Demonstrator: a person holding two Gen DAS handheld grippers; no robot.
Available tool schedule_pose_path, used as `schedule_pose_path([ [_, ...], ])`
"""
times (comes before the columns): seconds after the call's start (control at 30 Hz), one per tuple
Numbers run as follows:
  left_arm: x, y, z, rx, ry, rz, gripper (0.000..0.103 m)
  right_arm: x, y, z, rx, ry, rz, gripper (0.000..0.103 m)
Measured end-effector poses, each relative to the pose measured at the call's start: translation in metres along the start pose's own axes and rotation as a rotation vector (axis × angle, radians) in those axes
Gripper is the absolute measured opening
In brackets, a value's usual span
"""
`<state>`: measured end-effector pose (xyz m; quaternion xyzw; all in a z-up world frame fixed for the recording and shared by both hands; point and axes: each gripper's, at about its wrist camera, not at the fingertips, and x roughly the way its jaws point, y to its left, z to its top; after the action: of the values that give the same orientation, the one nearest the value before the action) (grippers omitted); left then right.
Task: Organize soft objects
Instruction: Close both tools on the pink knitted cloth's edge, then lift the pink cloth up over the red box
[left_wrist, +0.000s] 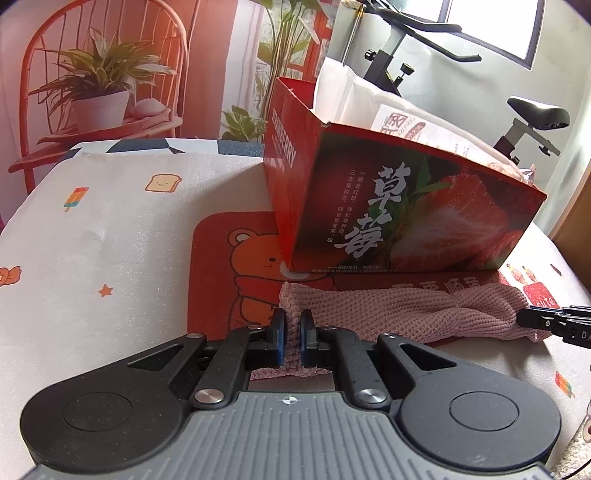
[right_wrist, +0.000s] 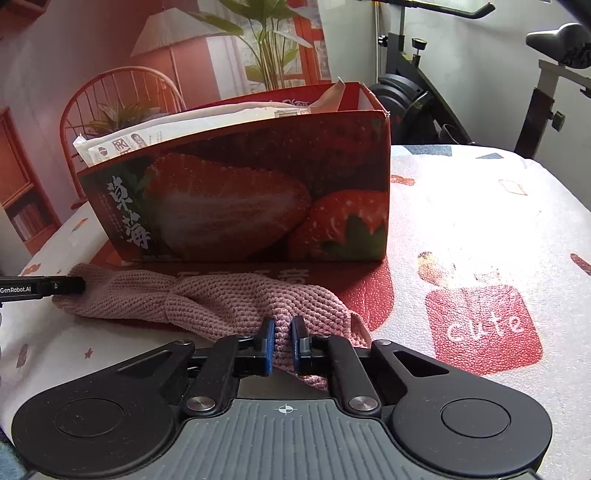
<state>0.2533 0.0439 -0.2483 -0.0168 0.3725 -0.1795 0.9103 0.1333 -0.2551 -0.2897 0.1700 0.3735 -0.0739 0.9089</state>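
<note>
A pink knitted cloth (left_wrist: 399, 310) lies stretched along the front of a red strawberry box (left_wrist: 406, 206) on the table. My left gripper (left_wrist: 291, 325) is shut on the cloth's left end. My right gripper (right_wrist: 282, 332) is shut on the cloth's (right_wrist: 207, 299) right end, in front of the box (right_wrist: 251, 199). Each gripper's tip shows in the other's view: the right one (left_wrist: 554, 325) at the cloth's far end, the left one (right_wrist: 55, 286) likewise. White packets (right_wrist: 192, 125) stand inside the box.
A red bear-print mat (left_wrist: 229, 266) lies under the box and cloth, on a white patterned tablecloth (right_wrist: 480, 221). A red chair with a potted plant (left_wrist: 99, 92) stands behind the table. An exercise bike (left_wrist: 532, 122) stands at the back right.
</note>
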Motion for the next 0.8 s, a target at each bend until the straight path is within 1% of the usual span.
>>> schedule_pose_path([
  [0.37,-0.021,-0.008,-0.016,-0.003,-0.012,-0.020,0.009,-0.006,-0.001,-0.002,0.006,-0.015,0.016,0.008],
  [0.6,-0.017,-0.005,-0.018,-0.027,0.002,-0.018,0.009,-0.004,-0.005,-0.004,0.026,-0.009,0.012,0.007],
  [0.8,-0.029,-0.007,-0.012,-0.040,-0.044,-0.029,0.009,-0.013,-0.002,0.004,0.035,-0.039,0.033,0.007],
])
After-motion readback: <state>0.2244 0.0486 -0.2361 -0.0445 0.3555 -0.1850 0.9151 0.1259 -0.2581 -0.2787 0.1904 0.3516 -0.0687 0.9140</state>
